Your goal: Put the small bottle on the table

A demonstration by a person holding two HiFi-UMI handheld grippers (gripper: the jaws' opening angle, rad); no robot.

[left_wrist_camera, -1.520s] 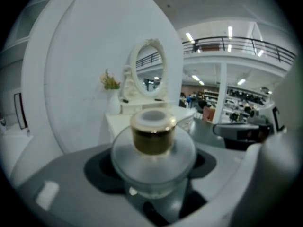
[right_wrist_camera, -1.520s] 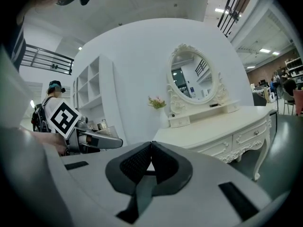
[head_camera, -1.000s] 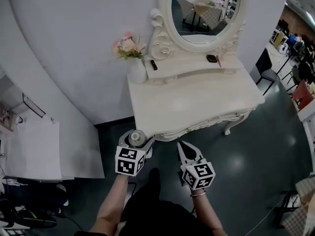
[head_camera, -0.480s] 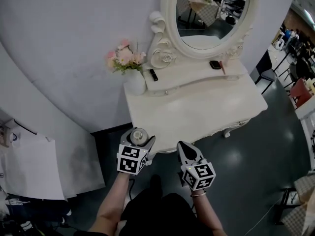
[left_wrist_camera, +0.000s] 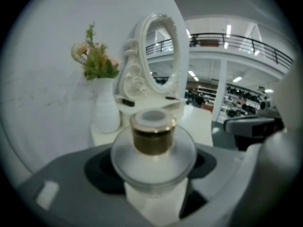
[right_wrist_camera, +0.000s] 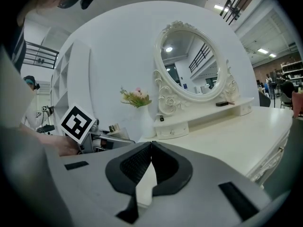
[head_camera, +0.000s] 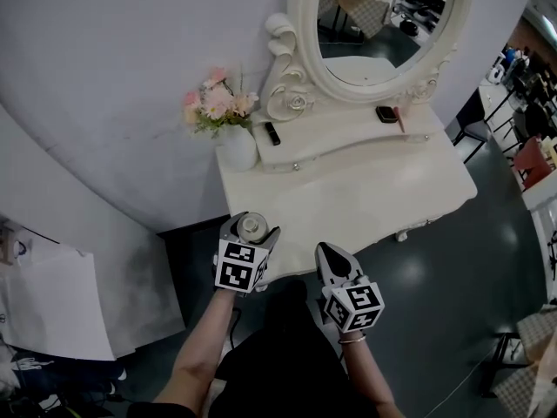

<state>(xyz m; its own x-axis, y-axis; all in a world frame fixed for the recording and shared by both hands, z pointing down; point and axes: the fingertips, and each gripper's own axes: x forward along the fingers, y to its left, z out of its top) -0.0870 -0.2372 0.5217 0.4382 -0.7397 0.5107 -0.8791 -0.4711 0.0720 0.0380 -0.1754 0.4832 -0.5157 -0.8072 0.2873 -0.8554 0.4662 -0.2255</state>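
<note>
Small bottle upright in left claw near table

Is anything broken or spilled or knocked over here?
No, nothing looks wrong. The vase stands upright on the table, nothing is spilled, and the left gripper holds the bottle upright. The right gripper is shut and empty.

Bright even indoor light, fisheye-warped edges, dark corners, near foreground blurred
</note>
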